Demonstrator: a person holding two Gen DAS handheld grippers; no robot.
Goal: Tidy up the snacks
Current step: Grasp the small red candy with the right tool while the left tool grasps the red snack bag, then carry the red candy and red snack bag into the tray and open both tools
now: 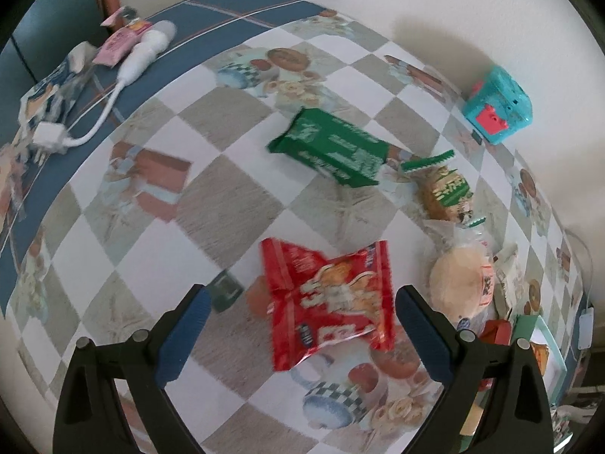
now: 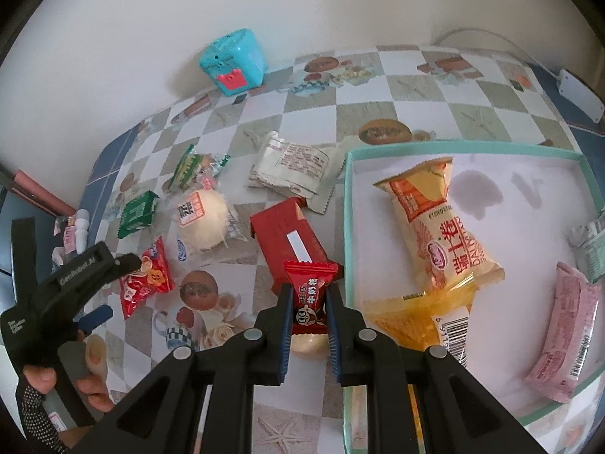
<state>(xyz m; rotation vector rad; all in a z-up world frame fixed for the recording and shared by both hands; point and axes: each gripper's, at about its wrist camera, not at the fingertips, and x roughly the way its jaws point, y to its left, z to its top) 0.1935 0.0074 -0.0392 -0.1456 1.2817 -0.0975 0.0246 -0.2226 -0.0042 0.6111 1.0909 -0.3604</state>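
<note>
My left gripper (image 1: 302, 312) is open, its jaws on either side of a red snack packet (image 1: 329, 299) lying on the checkered tablecloth; the same packet shows in the right wrist view (image 2: 145, 280). My right gripper (image 2: 309, 300) is shut on a small red candy packet (image 2: 309, 295), held just left of the teal-rimmed box (image 2: 349, 204). The box holds a yellow roll packet (image 2: 438, 223), an orange packet (image 2: 419, 317) and a pink packet (image 2: 567, 336). A green packet (image 1: 332, 145), a green-edged biscuit (image 1: 444, 189) and a round bun (image 1: 461, 280) lie on the table.
A red carton (image 2: 289, 242) and a white wrapper (image 2: 295, 168) lie left of the box. A teal toy (image 1: 499, 104) stands at the wall. A white charger with cable (image 1: 49, 138), a white tube (image 1: 145, 53) and a pink sachet (image 1: 119, 41) lie at the far-left blue border.
</note>
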